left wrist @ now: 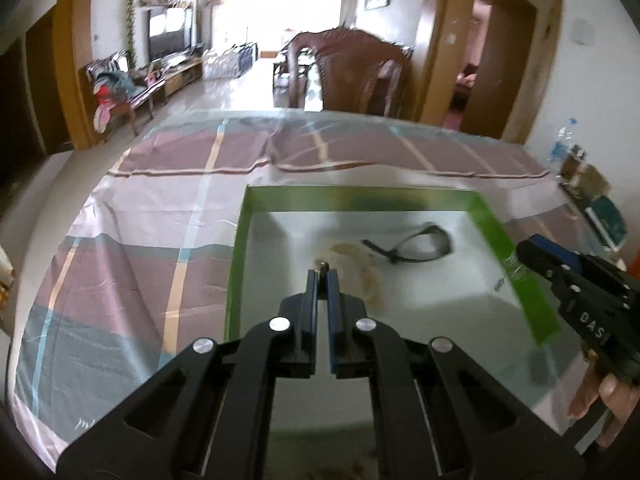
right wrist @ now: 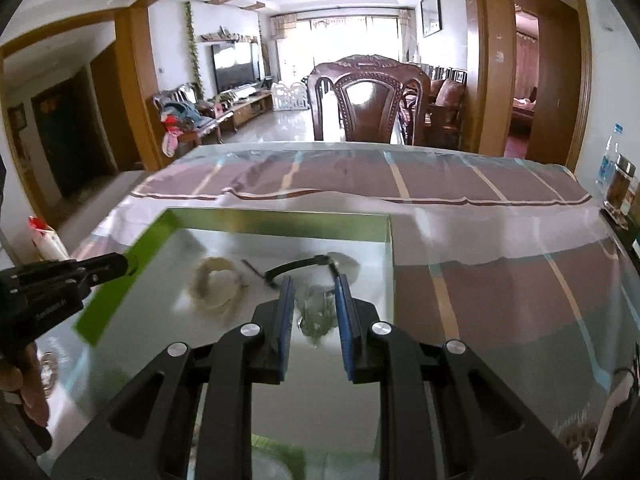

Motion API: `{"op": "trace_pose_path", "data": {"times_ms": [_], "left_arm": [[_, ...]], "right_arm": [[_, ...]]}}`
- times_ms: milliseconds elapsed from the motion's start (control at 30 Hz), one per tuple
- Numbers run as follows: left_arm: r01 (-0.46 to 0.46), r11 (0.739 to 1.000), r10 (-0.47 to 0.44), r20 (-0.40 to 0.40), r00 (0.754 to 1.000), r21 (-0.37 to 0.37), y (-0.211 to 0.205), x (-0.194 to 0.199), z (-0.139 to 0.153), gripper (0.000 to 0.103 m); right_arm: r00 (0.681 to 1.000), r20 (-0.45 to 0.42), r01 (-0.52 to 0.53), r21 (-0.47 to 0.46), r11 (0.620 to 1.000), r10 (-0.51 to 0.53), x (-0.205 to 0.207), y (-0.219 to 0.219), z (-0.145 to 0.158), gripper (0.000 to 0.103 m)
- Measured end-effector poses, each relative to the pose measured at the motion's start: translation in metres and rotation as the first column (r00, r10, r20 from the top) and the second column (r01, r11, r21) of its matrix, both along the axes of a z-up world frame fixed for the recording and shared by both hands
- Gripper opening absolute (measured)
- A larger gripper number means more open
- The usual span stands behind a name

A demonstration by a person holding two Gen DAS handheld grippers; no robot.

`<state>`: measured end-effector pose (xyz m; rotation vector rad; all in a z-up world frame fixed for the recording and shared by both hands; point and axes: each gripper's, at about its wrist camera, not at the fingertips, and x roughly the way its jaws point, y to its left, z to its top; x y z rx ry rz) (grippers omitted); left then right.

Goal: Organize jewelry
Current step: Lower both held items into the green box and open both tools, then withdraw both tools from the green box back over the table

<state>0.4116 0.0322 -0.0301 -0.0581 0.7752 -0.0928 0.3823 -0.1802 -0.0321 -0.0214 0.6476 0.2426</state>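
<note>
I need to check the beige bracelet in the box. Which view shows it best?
The right wrist view: the beige bracelet lies unobstructed there as a full ring, left of the right gripper. In the left wrist view it is blurred and partly hidden behind the left gripper.

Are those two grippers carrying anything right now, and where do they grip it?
The left gripper pinches a small dark metal piece at its tips. The right gripper has a crumpled clear packet between its fingers, apparently held by its sides. Both are over the green box.

L gripper (left wrist: 322, 276) pinched; R gripper (right wrist: 314, 292) fingers part-closed.
</note>
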Motion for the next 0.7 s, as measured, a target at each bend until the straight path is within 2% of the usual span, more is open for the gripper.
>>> {"op": "trace_pose_path", "data": {"times_ms": [33, 67, 100, 133, 167, 267, 367, 400, 533, 633, 700], "left_arm": [[-0.016, 1.000, 0.016, -0.010, 1.000, 0.008, 0.001, 0.009, -0.004, 0.005], [-0.028, 1.000, 0.028, -0.006, 1.000, 0.012, 0.003, 0.012, -0.006, 0.009], [-0.040, 0.999, 0.040, 0.008, 0.999, 0.011, 0.005, 0.013, -0.005, 0.033], [-0.062, 0.998, 0.062, 0.027, 0.998, 0.014, 0.006, 0.010, -0.004, 0.073], [-0.095, 0.995, 0.094, 0.072, 0.993, 0.015, 0.009, 0.002, 0.002, 0.083], [-0.090, 0.996, 0.089, 0.195, 0.977, -0.005, 0.016, -0.038, 0.023, 0.088], [-0.063, 0.996, 0.077, 0.312, 0.947, -0.055, 0.024, -0.110, 0.042, 0.097], [-0.058, 0.996, 0.075, 0.330, 0.941, -0.061, 0.024, -0.127, 0.044, 0.099], [-0.024, 0.999, 0.040, 0.363, 0.931, -0.047, 0.018, -0.207, 0.033, 0.099], [-0.053, 0.999, 0.054, 0.354, 0.934, -0.012, 0.013, -0.245, 0.016, 0.099], [-0.070, 0.997, 0.073, 0.352, 0.933, -0.020, 0.013, -0.267, 0.006, 0.099]], "right_arm": [[1.000, 0.011, 0.009, -0.012, 1.000, -0.009, 0.005, 0.000, -0.003, 0.025], [1.000, 0.024, 0.020, -0.027, 0.999, -0.019, 0.008, 0.000, -0.006, 0.045], [0.999, 0.031, 0.038, -0.043, 0.998, -0.036, 0.010, -0.002, -0.008, 0.059], [0.996, 0.050, 0.070, -0.051, 0.996, -0.067, 0.009, -0.005, -0.005, 0.068], [0.994, 0.075, 0.082, -0.026, 0.996, -0.080, 0.003, -0.011, 0.001, 0.071], [0.988, 0.133, 0.068, 0.110, 0.992, -0.082, -0.036, -0.036, 0.025, 0.081], [0.978, 0.186, 0.055, 0.196, 0.979, -0.092, -0.089, -0.056, 0.044, 0.094], [0.976, 0.200, 0.046, 0.214, 0.976, -0.090, -0.113, -0.062, 0.046, 0.095], [0.977, 0.195, 0.044, 0.193, 0.980, -0.082, -0.183, -0.069, 0.036, 0.096], [0.981, 0.171, 0.059, 0.185, 0.981, -0.091, -0.221, -0.068, 0.018, 0.096], [0.983, 0.161, 0.064, 0.174, 0.983, -0.092, -0.243, -0.064, 0.004, 0.096]]}}
